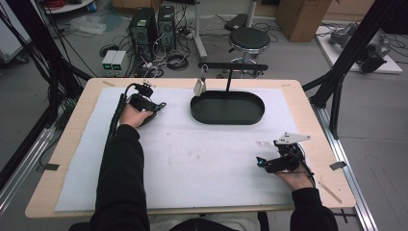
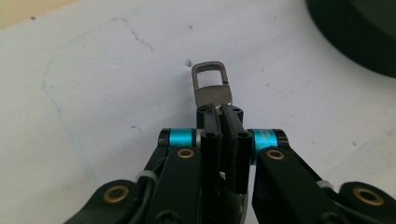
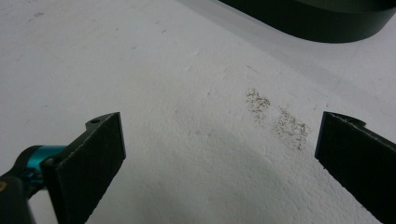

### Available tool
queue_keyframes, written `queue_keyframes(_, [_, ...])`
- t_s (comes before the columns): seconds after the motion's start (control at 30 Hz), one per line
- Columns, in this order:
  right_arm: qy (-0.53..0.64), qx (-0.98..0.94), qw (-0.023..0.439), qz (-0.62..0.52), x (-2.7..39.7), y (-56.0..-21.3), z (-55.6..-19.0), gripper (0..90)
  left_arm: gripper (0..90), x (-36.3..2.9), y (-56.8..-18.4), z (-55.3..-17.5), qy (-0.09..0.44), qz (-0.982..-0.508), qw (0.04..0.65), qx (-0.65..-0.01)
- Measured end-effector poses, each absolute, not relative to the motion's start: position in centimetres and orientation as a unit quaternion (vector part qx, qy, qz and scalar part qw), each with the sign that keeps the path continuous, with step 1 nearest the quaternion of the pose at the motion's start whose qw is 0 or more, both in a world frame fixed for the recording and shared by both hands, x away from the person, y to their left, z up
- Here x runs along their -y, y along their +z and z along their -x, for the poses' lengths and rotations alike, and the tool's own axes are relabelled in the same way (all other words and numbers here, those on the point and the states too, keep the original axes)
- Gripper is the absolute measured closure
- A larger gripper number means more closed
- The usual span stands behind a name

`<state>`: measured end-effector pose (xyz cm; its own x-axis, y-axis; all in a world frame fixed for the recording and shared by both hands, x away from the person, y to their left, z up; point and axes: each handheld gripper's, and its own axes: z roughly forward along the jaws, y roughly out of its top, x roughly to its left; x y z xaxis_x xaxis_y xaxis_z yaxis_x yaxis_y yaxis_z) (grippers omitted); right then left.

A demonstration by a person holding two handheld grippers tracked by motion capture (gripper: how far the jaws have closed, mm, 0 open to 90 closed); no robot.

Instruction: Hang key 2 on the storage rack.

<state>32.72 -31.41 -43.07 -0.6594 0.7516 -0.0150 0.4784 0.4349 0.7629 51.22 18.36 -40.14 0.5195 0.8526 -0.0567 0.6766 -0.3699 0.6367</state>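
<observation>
The left tool (image 2: 219,112) pinches a small grey metal clasp (image 2: 211,84) between its closed jaws, the clasp's open loop sticking out past the tips just above the white mat (image 2: 93,93). In the high view this tool (image 1: 161,105) sits at the table's (image 1: 317,125) far left, beside a black oval tray (image 1: 227,108). A silver padlock (image 1: 200,85) hangs from the stand (image 1: 233,67) rising behind the tray. The right tool (image 3: 219,149) gapes wide with nothing in it over a speckled stain (image 3: 278,119), near the table's right edge (image 1: 261,162).

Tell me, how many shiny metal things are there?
2: a padlock hanging from the stand above the black tray, and a small metal clip pinched in the left gripper.
</observation>
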Motion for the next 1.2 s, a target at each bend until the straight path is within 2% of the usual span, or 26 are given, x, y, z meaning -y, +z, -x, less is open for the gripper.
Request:
queue_keyframes(0.2, [0.383, -0.827, 0.179, -0.37, 31.3, -43.0, -32.7, 0.9, 85.9, -18.9, -38.0, -50.0, 0.169, -0.814, 0.313, -0.458])
queue_keyframes(0.73, [0.388, -0.825, 0.18, -0.369, 31.4, -42.8, -32.7, 0.9, 85.8, -19.8, -35.1, -48.4, 0.179, -0.797, 0.36, -0.45])
queue_keyframes(1.2, [0.392, -0.825, 0.175, -0.367, 31.2, -42.7, -32.6, 0.9, 85.8, -17.4, -30.7, -47.5, 0.201, -0.814, 0.377, -0.394])
